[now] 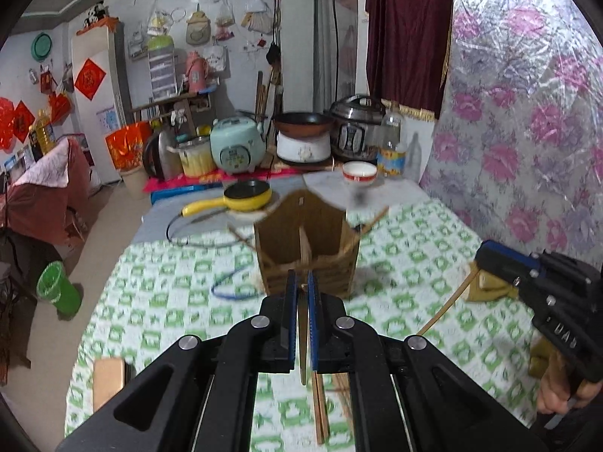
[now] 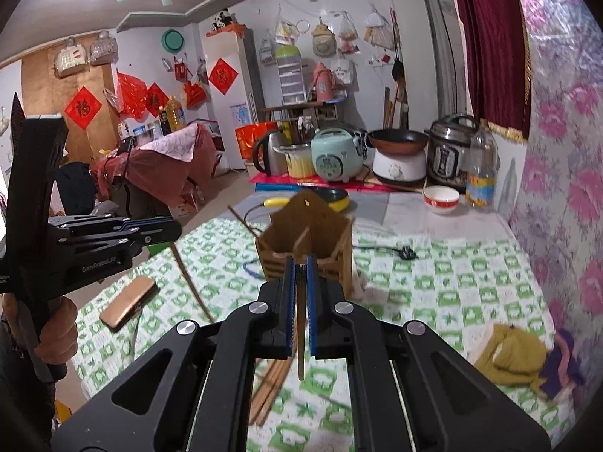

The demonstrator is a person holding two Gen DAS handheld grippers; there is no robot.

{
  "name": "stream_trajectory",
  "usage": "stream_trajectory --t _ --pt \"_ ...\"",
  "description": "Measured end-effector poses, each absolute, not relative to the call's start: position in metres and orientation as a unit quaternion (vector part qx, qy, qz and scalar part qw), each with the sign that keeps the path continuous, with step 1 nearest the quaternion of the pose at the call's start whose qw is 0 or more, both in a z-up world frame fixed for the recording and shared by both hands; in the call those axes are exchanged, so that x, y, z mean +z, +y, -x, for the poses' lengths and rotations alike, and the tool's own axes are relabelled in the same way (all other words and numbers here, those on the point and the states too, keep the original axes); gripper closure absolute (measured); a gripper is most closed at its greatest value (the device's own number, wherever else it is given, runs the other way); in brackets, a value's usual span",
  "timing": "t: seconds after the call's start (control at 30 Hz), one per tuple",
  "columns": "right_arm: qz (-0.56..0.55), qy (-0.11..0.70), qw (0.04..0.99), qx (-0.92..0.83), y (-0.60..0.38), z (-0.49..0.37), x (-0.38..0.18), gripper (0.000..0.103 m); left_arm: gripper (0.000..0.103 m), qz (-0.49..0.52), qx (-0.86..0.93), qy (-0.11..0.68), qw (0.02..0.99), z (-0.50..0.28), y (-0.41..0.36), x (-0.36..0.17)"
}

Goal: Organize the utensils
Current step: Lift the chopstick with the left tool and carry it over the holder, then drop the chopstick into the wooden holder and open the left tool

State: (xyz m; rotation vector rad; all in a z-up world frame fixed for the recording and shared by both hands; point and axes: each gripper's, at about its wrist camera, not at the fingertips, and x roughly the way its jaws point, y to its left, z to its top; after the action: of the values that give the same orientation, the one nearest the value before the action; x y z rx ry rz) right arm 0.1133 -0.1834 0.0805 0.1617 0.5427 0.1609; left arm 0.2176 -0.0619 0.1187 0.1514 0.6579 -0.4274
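Both grippers clamped on one chopstick each: left gripper (image 1: 300, 282), right gripper (image 2: 300, 265), sticks hanging below fingers. Wooden holder (image 1: 307, 241) upright on desk (image 1: 414, 263) just ahead, a few chopsticks already inside. Loose chopsticks (image 2: 271, 384) on desk below. Step: carry to holder. Next: tip sticks upright over compartment, then release.

Both the left gripper (image 1: 300, 282) and right gripper (image 2: 300, 267) are black, blue-lined, silver-screwed.
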Motion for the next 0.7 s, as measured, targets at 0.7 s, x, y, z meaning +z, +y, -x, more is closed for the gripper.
stream_trajectory --t 0.7 --pt "-0.125 0.167 0.978 0.034 -0.209 -0.231 0.126 0.096 0.097 -0.014 -0.170 0.252 0.953 -0.344 -0.083 0.158"
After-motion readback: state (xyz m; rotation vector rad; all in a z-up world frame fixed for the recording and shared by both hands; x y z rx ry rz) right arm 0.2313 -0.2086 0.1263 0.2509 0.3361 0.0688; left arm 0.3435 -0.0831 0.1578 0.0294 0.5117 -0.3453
